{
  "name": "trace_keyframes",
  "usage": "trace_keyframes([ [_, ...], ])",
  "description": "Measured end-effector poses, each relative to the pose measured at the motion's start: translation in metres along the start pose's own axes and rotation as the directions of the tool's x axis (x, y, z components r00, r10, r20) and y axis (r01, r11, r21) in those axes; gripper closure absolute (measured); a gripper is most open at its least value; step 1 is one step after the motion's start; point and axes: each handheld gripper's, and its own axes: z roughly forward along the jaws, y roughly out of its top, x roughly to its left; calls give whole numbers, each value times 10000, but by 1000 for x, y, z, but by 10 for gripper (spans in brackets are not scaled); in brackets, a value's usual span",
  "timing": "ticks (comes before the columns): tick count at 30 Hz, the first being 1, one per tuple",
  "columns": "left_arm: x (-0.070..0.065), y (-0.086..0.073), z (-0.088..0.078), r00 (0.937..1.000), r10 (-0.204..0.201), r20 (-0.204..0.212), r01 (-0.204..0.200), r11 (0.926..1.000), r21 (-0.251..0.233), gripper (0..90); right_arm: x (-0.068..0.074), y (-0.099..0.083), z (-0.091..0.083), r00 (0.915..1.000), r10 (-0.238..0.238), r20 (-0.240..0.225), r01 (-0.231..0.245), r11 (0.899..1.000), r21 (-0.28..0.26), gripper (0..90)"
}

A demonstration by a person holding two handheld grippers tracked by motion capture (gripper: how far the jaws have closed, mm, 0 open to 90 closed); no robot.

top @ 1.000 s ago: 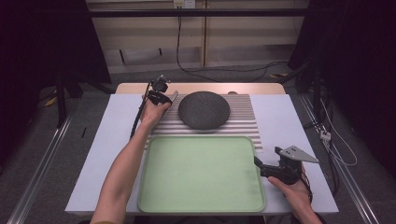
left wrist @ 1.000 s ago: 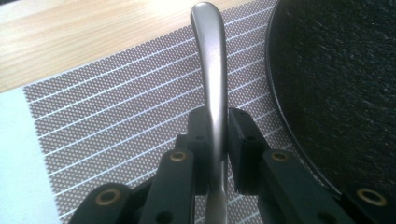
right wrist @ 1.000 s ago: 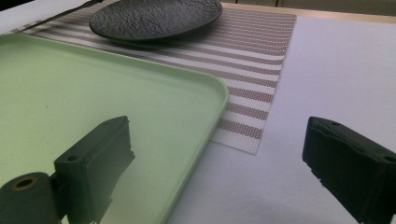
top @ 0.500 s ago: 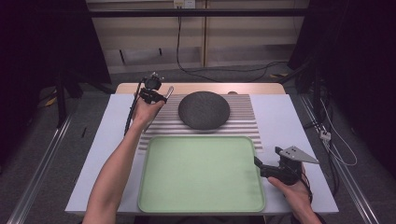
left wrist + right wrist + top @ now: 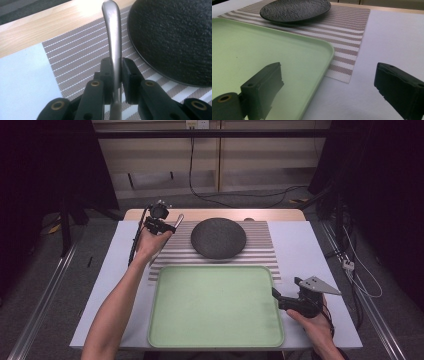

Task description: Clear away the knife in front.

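- My left gripper (image 5: 115, 75) is clenched on a slim silver metal utensil handle (image 5: 113, 37); which utensil it is I cannot tell, since its working end is hidden below the jaws.
- The handle sits just left of the round black textured plate (image 5: 218, 237), raised over the grey-and-white striped placemat (image 5: 260, 255), its free end pointing towards the far edge of the pale wooden desk (image 5: 210, 214).
- Compared with a second ago, my left hand (image 5: 148, 242) has drawn back from the plate's rim to the placemat's left edge and come up higher, with the handle now standing clear beside the plate. I take this to mean the utensil is lifted and in transit, so setting it down beside the plate looks like the step in hand.
- The plate itself has not shifted on the placemat.
- Nearer me than the plate, the pale green rounded plastic tray (image 5: 215, 307) lies as before.
- My right gripper (image 5: 329, 92) waits released, jaws wide, at the tray's right rim, much as it was a second ago.
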Motion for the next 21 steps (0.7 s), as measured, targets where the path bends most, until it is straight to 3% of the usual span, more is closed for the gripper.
trace_keyframes([
  [7,-7,-4,-6,9999,40,108,-39,10000,-78,800,1,0,0,10000,-32,6,32,10000,8,80],
  [21,-29,-12,-24,9980,554,296,-550,9984,-137,799,1,0,0,10000,-24,16,24,10000,35,80],
])
